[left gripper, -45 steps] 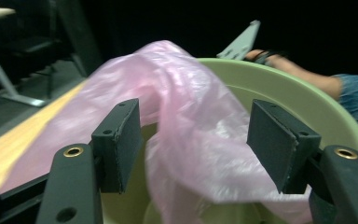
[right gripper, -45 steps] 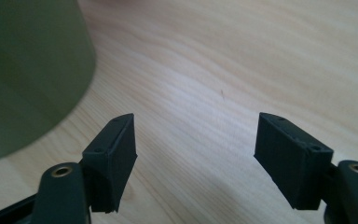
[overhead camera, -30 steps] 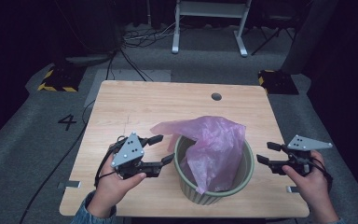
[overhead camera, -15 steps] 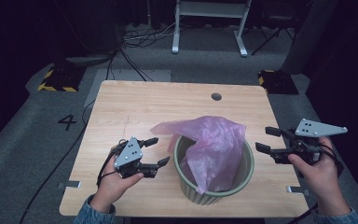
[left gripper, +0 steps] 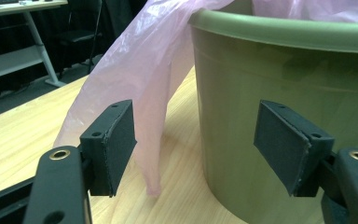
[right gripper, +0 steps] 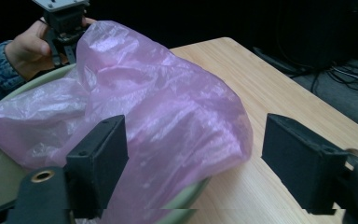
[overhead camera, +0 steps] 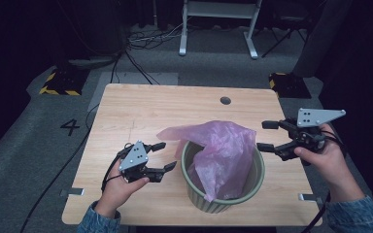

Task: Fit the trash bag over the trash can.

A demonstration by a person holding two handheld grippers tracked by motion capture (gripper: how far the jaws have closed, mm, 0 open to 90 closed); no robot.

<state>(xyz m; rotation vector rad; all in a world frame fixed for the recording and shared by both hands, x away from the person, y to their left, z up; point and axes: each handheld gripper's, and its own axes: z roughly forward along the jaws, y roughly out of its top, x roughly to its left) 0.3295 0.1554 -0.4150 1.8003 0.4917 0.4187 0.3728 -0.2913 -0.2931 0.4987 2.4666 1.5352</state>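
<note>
Dim room, grey floor, black surroundings; pale wooden tabletop (overhead camera: 141, 116) lit in the middle.

Pink plastic bag (overhead camera: 223, 150) sits half inside green bin (overhead camera: 223, 199), near the tabletop's front edge, a little right of centre. Bag not fitted: one flap spills over the bin's left rim toward the tabletop, the rest bunched in a loose mound above the opening.

Handling, as judged: film is thin, light, limp, probably slippery and easy to tear if yanked. Best hold is a free edge — the hanging flap on the left, or the bunched fold by the right rim — pinched flat, not the mound's middle. Bin looks stiff with a rolled rim; may slide if the bag drags.

Left gripper (overhead camera: 161, 156) just beside the bin's left wall, fingers (left gripper: 114, 140) released, spread wide, flap hanging between them, untouched. Right gripper (overhead camera: 267, 136) off the bin's right rim, raised, fingers (right gripper: 100, 158) likewise apart, holding nothing.

Tabletop otherwise bare, round cable hole (overhead camera: 225, 100) near far edge. Floor beyond: cables, white frame legs, painted "4" (overhead camera: 70, 127) at left.
</note>
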